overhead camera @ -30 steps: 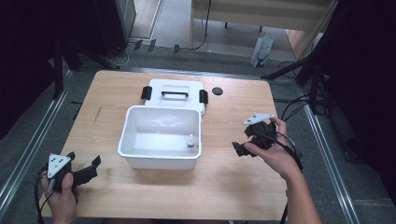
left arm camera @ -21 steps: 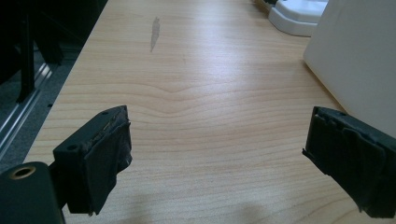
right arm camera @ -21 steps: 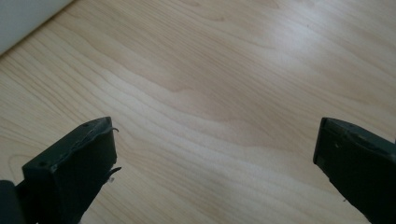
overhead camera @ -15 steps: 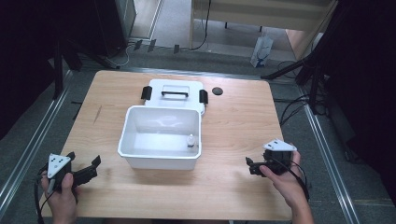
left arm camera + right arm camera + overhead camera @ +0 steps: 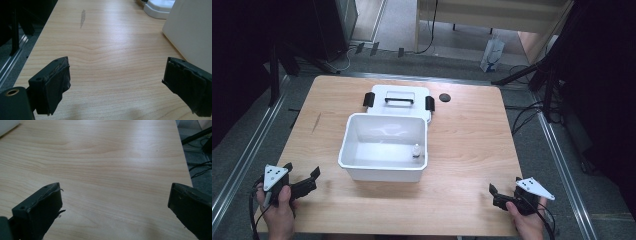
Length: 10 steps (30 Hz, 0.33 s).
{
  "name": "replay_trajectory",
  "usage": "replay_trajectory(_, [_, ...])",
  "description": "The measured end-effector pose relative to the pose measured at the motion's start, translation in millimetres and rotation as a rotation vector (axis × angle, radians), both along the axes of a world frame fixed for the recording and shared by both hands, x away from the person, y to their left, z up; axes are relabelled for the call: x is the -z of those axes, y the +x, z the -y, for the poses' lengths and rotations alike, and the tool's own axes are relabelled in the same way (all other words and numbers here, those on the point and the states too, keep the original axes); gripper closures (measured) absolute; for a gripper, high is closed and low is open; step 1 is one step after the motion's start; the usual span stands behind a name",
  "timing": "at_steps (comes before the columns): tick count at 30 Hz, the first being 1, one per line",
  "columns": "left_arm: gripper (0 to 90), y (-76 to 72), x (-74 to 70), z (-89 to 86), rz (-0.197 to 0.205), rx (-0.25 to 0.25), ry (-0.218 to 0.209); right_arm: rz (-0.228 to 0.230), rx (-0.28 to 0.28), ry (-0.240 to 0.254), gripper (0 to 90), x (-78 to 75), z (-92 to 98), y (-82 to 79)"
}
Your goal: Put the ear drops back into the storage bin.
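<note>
high view: white open box holding small bottle.

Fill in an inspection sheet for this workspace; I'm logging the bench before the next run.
Surface: wooden table, one dark streak at left.
Job's things: open white bin at centre, small white bottle upright inside; lid flat behind the bin.
Clutter: small black disc right of the lid.
Grippers: left gripper and right gripper open, empty, at the near corners.
Cables: one trails from each gripper; more on the floor at right.
Surroundings: metal rails, wooden furniture beyond.
</note>
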State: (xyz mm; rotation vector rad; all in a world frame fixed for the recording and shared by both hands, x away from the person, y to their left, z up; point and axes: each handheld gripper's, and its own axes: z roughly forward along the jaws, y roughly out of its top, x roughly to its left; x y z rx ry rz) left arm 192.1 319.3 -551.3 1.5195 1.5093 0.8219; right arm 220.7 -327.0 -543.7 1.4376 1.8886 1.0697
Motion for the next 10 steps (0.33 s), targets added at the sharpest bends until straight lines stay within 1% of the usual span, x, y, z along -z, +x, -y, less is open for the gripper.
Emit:
replay_trajectory(1, [7.8, 0.1, 0.1, 0.2, 0.0, 0.001, 0.001, 0.004, 0.003, 0.015, 0.0, 2.3, 0.8, -1.4])
replay_trajectory(3, [7.9, 0.1, 0.1, 0.2, 0.0, 0.0, 0.001, 0.045, 0.02, 0.042, 0.0, 1.9, 3.3, -5.0])
replay_trajectory(4, [7.9, 0.3, 0.1, 0.2, -0.001, -0.001, 0.001, 0.057, 0.026, 0.076, 0.0, 1.9, 6.5, -6.4])
replay_trajectory(5, [7.9, 0.3, 0.1, 0.2, -0.001, -0.002, 0.001, 0.057, 0.026, 0.076, 0.0, 1.9, 6.5, -6.4])
replay_trajectory(6, [7.8, 0.2, 0.1, 0.4, -0.001, -0.002, 0.003, 0.062, 0.034, 0.093, 0.0, 2.1, 8.4, -5.6])
replay_trajectory(10, [7.9, 0.2, 0.1, 0.8, 0.0, -0.004, 0.008, 0.058, 0.047, 0.09, 0.0, 2.9, 7.0, -5.8])
